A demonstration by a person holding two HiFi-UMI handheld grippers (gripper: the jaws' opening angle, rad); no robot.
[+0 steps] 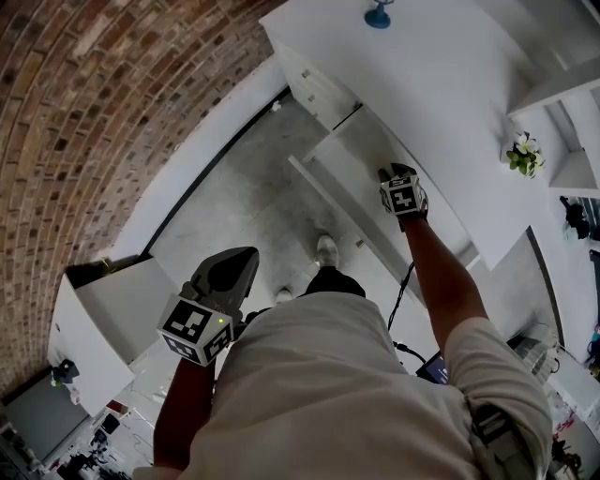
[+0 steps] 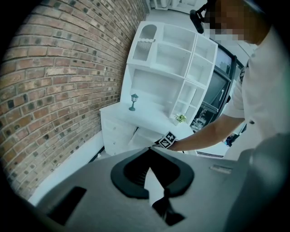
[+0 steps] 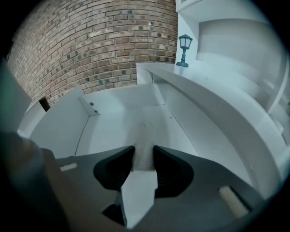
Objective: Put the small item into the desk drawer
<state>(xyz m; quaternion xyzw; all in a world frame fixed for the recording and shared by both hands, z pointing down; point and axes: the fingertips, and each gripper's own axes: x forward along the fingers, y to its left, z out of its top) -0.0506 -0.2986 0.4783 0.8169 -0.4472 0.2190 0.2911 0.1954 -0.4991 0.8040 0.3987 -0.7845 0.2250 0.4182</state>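
The white desk has its drawer pulled out, and the bare drawer floor shows in the right gripper view. My right gripper hangs over the drawer's inside. A small pale item, blurred, fills the gap between the pads of the right gripper. My left gripper is held back by the person's waist, away from the desk. The left gripper has its jaws together with nothing in them.
A small blue lamp figure and a little potted plant stand on the desk top. White shelving rises above it. A brick wall runs along the left. The person's shoe is by the drawer front; a white cabinet sits lower left.
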